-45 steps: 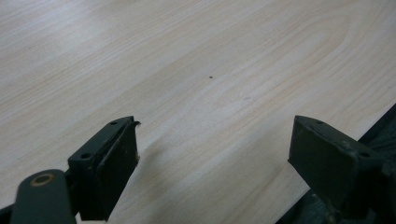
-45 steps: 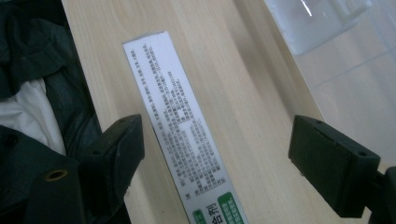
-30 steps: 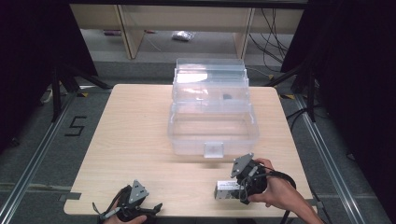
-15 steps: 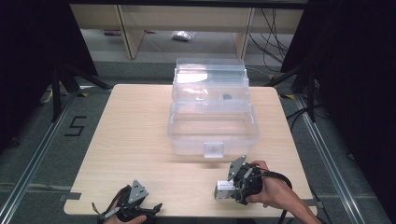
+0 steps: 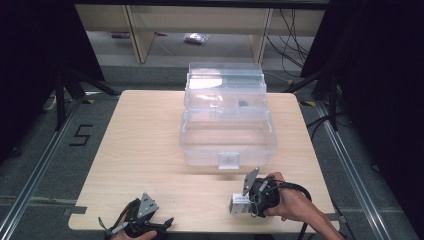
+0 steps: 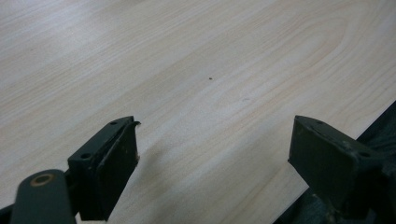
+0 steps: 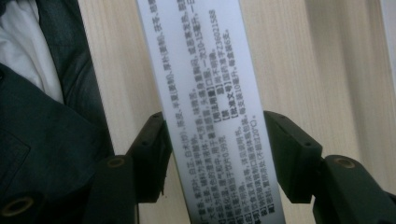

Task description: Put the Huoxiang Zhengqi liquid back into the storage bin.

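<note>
Box (image 5: 240,204) is drifting nearer you, away from the bin (image 5: 227,127); your right claw (image 5: 250,202) is clamping it, left claw (image 6: 210,163) is gaping.

So the right hand-held gripper (image 5: 243,204) has slid back toward the near edge of the tabletop (image 5: 150,150), taking the small white box (image 5: 239,204) with it. Looks like it dropped lower too, though the overhead angle makes that hard to call.
</note>
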`<state>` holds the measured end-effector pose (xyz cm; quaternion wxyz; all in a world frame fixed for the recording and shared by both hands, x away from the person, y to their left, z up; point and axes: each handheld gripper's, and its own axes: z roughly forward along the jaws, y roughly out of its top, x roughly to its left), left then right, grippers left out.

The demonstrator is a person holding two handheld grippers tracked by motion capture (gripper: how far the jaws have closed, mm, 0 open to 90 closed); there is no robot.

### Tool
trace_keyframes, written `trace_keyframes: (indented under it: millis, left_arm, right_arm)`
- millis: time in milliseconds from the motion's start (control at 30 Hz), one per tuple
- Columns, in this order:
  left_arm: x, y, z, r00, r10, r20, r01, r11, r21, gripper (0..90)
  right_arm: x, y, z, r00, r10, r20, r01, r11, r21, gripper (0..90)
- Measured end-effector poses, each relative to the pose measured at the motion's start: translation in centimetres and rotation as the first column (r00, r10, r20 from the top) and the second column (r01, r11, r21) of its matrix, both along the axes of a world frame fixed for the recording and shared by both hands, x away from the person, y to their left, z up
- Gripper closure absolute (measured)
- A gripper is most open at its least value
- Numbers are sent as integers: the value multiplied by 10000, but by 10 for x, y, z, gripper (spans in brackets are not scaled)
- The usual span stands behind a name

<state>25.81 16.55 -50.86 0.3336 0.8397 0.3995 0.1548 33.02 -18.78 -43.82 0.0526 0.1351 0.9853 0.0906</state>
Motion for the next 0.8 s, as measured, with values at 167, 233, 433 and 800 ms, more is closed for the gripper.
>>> trace_keyframes:
  millis: [167,233,433,800]
  left_arm:
    - [0,-1,-1,9999,119,60,-118,9999,-49,149]
    - [0,-1,-1,10000,77,31,-77,10000,-21,150]
    - [1,0,-1,9999,95,38,-95,10000,25,150]
    - [1,0,0,9999,98,59,-98,10000,-4,150]
  right_arm:
    - [3,-2,-3,9985,540,-110,-542,9985,-115,532]
    - [3,-1,-3,9984,522,-211,-526,9984,-184,553]
    - [5,1,-2,9960,830,-324,-845,9952,-494,601]
    - [4,5,4,9951,866,-469,-901,9928,-784,648]
